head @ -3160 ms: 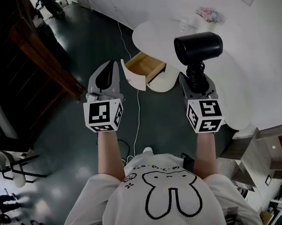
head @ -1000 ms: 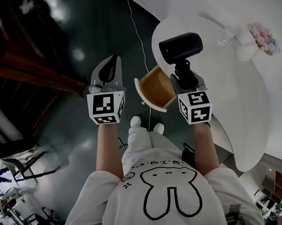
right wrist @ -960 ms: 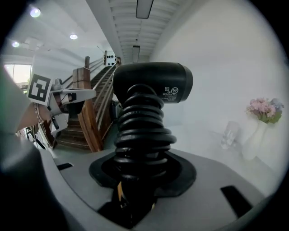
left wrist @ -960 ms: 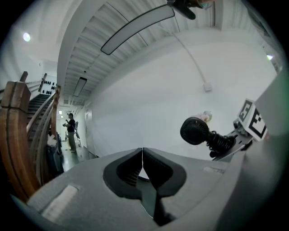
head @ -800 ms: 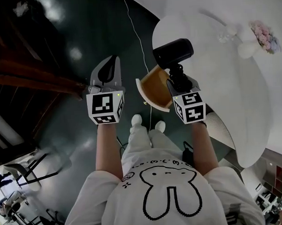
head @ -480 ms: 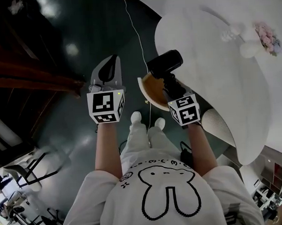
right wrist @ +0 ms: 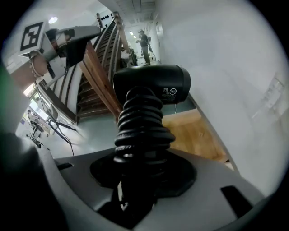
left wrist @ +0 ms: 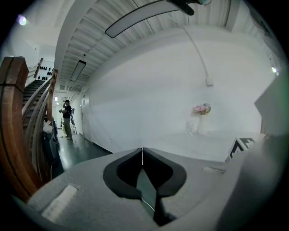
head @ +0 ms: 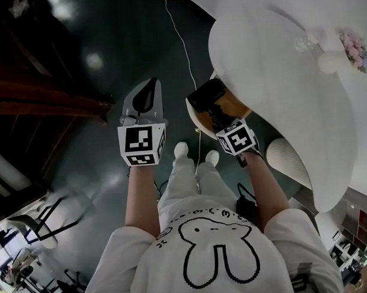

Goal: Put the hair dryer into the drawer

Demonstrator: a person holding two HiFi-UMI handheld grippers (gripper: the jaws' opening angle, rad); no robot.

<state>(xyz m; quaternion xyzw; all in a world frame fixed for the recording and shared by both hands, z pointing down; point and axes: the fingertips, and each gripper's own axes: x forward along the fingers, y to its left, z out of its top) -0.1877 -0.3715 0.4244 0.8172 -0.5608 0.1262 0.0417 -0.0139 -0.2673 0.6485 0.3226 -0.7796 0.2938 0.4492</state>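
The black hair dryer (head: 207, 96) has a ribbed handle (right wrist: 141, 131), and my right gripper (head: 218, 116) is shut on that handle. It tilts steeply down, with the dryer's head (right wrist: 151, 85) over the open wooden drawer (head: 235, 108). The drawer's bare wooden bottom (right wrist: 195, 136) shows just beyond the dryer. The dryer hides part of the drawer in the head view. My left gripper (head: 149, 90) hangs in the air to the left of the drawer. Its jaws meet with nothing between them (left wrist: 142, 151).
The drawer belongs to a rounded white table (head: 277, 67) bearing a vase of flowers (head: 350, 46). A thin cable (head: 183, 41) runs over the dark floor. A wooden stair rail (head: 44, 103) stands at the left. My feet (head: 180, 150) are below the drawer.
My right gripper has come down and tipped forward, bringing the dryer's head from above the table edge down over the drawer. The left gripper has sunk a little.
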